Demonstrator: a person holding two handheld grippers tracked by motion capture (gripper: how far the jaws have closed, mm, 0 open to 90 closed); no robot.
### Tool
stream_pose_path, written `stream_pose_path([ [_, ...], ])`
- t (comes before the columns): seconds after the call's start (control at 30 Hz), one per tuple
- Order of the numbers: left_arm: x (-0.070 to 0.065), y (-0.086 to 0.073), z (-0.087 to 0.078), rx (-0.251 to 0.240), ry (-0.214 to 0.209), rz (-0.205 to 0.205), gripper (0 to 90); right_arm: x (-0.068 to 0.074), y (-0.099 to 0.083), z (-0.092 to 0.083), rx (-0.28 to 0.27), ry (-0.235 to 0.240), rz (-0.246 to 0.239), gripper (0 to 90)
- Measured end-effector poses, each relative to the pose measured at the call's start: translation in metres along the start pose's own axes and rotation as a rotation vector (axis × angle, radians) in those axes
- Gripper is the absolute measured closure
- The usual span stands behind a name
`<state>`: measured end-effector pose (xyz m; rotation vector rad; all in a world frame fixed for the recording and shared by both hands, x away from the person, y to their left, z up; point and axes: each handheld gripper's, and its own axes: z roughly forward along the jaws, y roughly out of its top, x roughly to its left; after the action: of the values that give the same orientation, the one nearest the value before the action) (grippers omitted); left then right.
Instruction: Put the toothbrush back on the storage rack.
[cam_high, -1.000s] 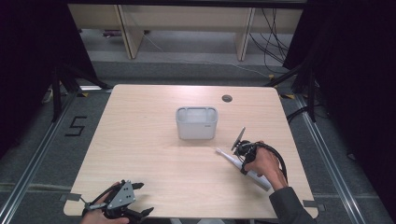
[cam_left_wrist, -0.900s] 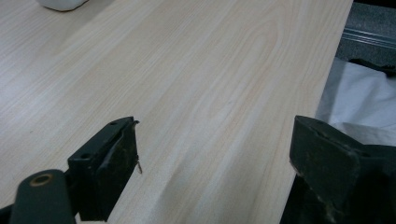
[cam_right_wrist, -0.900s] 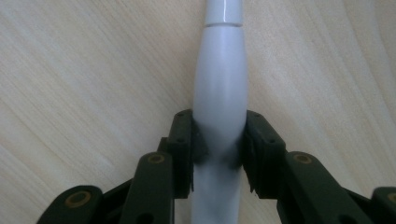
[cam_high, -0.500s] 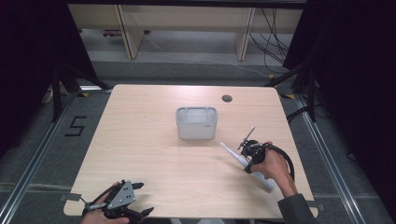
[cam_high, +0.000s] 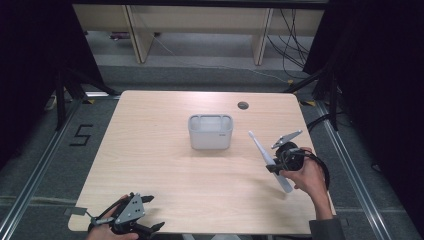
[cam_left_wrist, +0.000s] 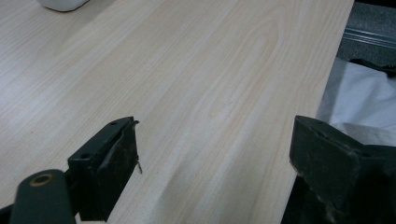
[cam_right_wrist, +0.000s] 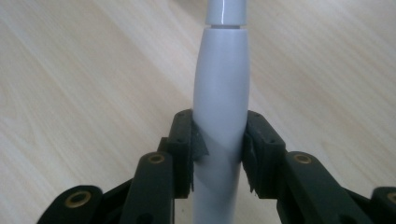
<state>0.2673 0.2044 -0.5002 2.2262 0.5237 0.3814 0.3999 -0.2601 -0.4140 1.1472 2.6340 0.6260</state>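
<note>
Toothbrush (cam_high: 265, 157) handle sits clamped between the two pads of the right gripper (cam_right_wrist: 219, 156), the jaws closed on its thick grey middle so that the slim head end points up and away toward the far edge of the table (cam_high: 150, 150). In the high view the brush hangs clear of the wood near the right edge, tilted, with its head leaning toward the white holder (cam_high: 210, 132). Gripping it at the fat part of the handle seems sensible: the pads get a wide, slightly tapered surface to bite on, and the long free end can be steered into an opening. I judge the holder to be where it is headed, since that box stands open-topped and upright around the middle of the table, well apart from the brush for now.

The left gripper (cam_high: 131, 220) rests low at the near edge, close to the near left corner, its jaws standing wide apart with nothing but bare wood between them in its own view. It looks parked there to keep out of the way while the other hand works.

The table is pale wood laminate with a light grain and a round cable hole (cam_high: 243, 105) near the far right corner. It stands on a grey floor between metal rails; a "5" (cam_high: 81, 135) is marked on the floor beside the left edge. Beyond the far edge are light wooden shelf legs and trailing cables, with dark curtains on both sides.
</note>
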Motion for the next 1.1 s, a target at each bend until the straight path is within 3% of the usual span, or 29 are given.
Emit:
stream_pose_path([
  [0.03, 0.000, 0.000, 0.000, 0.000, 0.001, 0.001, 14.7, -0.004, -0.001, 0.000, -0.070, 0.016, -0.034, 66.8],
  [0.07, -0.001, 0.000, 0.000, -0.011, -0.006, -0.013, 14.8, -0.002, -0.001, -0.001, -0.066, 0.019, -0.007, 66.8],
  [0.1, -0.001, 0.000, 0.000, -0.012, -0.006, -0.014, 14.7, -0.005, -0.001, -0.001, -0.094, -0.001, -0.034, 66.8],
  [0.2, -0.001, 0.000, 0.000, -0.013, -0.006, -0.014, 14.7, -0.004, -0.001, -0.003, -0.104, 0.011, 0.005, 66.8],
  [0.23, -0.001, 0.000, 0.000, -0.012, -0.006, -0.013, 14.7, -0.006, -0.001, -0.003, -0.156, 0.017, 0.030, 66.7],
  [0.27, -0.001, 0.000, 0.000, -0.013, -0.006, -0.014, 14.7, -0.007, -0.001, -0.002, -0.186, 0.006, 0.024, 66.7],
  [0.33, -0.001, 0.000, 0.001, -0.023, 0.004, -0.018, 14.7, -0.009, 0.000, -0.002, -0.199, 0.014, 0.025, 66.7],
  [0.37, -0.001, 0.000, 0.001, -0.022, 0.004, -0.016, 14.7, -0.010, 0.000, -0.001, -0.239, 0.009, 0.020, 66.7],
  [0.53, -0.001, 0.000, 0.001, -0.024, 0.005, -0.016, 14.7, -0.013, 0.004, -0.003, -0.332, 0.017, 0.075, 66.7],
  [0.63, -0.001, 0.000, 0.001, -0.024, 0.006, -0.018, 14.7, -0.016, 0.007, -0.003, -0.395, 0.001, 0.054, 66.7],
  [0.67, -0.001, 0.000, 0.001, -0.024, 0.006, -0.018, 14.7, -0.015, 0.009, -0.002, -0.416, -0.004, 0.073, 66.7],
  [0.7, -0.001, 0.000, 0.001, -0.024, 0.006, -0.018, 14.7, -0.017, 0.010, -0.002, -0.436, -0.018, 0.046, 66.7],
  [0.73, -0.001, 0.000, 0.001, -0.025, 0.006, -0.018, 14.7, -0.014, 0.011, -0.003, -0.434, 0.002, 0.084, 66.7],
  [0.77, -0.001, 0.000, 0.000, -0.025, 0.007, -0.018, 14.7, -0.017, 0.013, -0.001, -0.463, -0.010, 0.055, 66.7],
  [0.8, -0.001, 0.000, 0.001, -0.024, 0.006, -0.019, 14.7, -0.015, 0.014, 0.000, -0.476, 0.001, 0.093, 66.7],
  [0.83, -0.001, 0.000, 0.001, -0.024, 0.007, -0.019, 14.7, -0.018, 0.016, 0.001, -0.496, -0.012, 0.063, 66.7],
  [0.87, -0.001, 0.000, 0.001, -0.024, 0.007, -0.019, 14.7, -0.018, 0.016, 0.001, -0.496, -0.012, 0.063, 66.7],
  [0.9, -0.001, 0.000, 0.001, -0.029, 0.006, -0.020, 14.7, -0.016, 0.017, 0.001, -0.490, 0.001, 0.088, 66.7],
  [1.03, 0.001, 0.000, 0.000, -0.005, 0.013, 0.001, 14.7, -0.018, 0.023, 0.003, -0.544, -0.011, 0.079, 66.7],
  [1.1, 0.001, 0.000, 0.000, -0.004, 0.000, -0.002, 14.7, -0.016, 0.024, 0.002, -0.535, 0.004, 0.103, 66.7],
])
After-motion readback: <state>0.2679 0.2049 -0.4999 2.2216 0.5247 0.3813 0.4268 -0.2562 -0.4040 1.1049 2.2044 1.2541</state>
